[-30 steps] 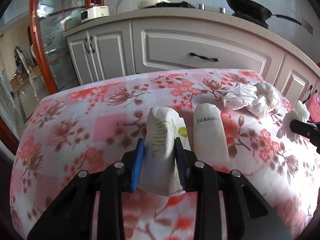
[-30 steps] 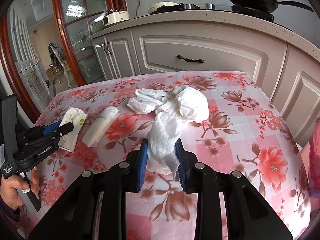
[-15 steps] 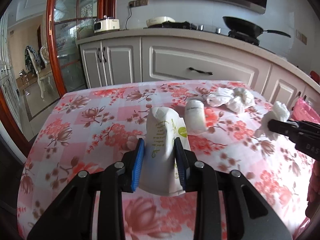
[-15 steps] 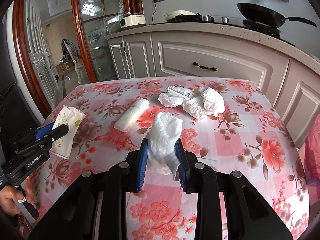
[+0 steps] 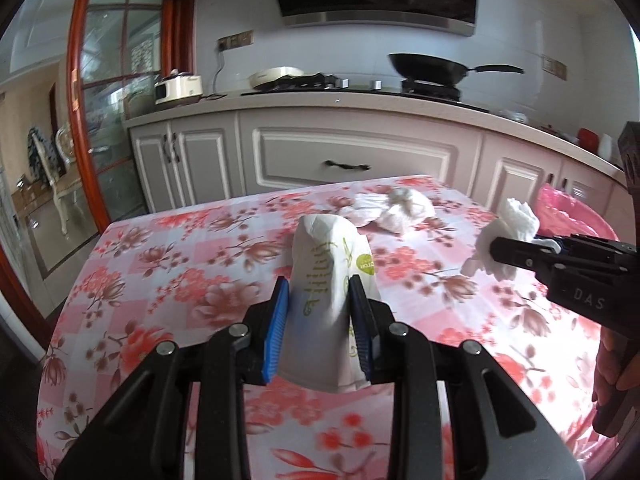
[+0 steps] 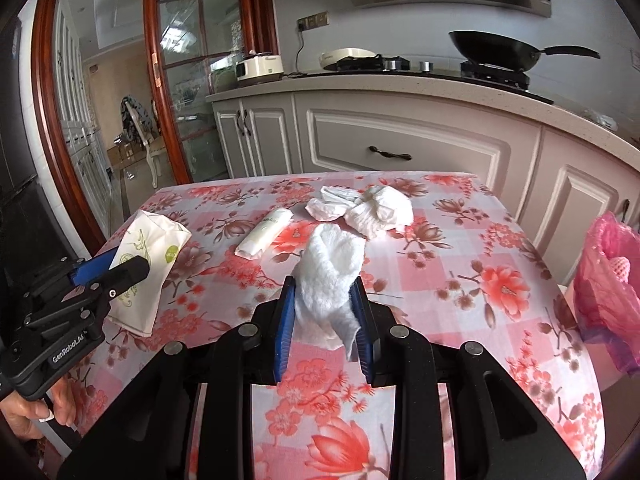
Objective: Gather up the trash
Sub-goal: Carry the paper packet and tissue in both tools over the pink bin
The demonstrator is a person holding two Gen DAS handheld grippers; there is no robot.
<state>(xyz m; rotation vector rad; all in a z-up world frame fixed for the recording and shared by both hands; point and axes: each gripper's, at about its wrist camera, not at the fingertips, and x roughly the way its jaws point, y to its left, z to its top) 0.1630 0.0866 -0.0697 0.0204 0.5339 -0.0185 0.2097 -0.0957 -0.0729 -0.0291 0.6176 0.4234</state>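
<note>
My left gripper (image 5: 320, 300) is shut on a white tissue packet (image 5: 330, 280) with green print, held above the floral tablecloth (image 5: 180, 280). In the right wrist view the same packet (image 6: 150, 256) hangs at the left in that gripper (image 6: 120, 272). My right gripper (image 6: 326, 300) is shut on a crumpled white tissue (image 6: 332, 276); the left wrist view shows that tissue (image 5: 508, 240) at the right. A small white roll-shaped packet (image 6: 264, 232) and a heap of crumpled white paper (image 6: 368, 208) lie on the table.
A bin lined with a pink bag (image 6: 608, 280) stands off the table's right edge; its rim (image 5: 568, 216) shows in the left wrist view too. Grey cabinets (image 6: 400, 144) with a wok (image 6: 496, 52) on the stove stand behind. A glass door (image 6: 100, 100) is at the left.
Both grippers have drawn back from the table and risen a little, each still gripping its piece of trash. The table items look smaller and farther; the pink bin has come into view.
</note>
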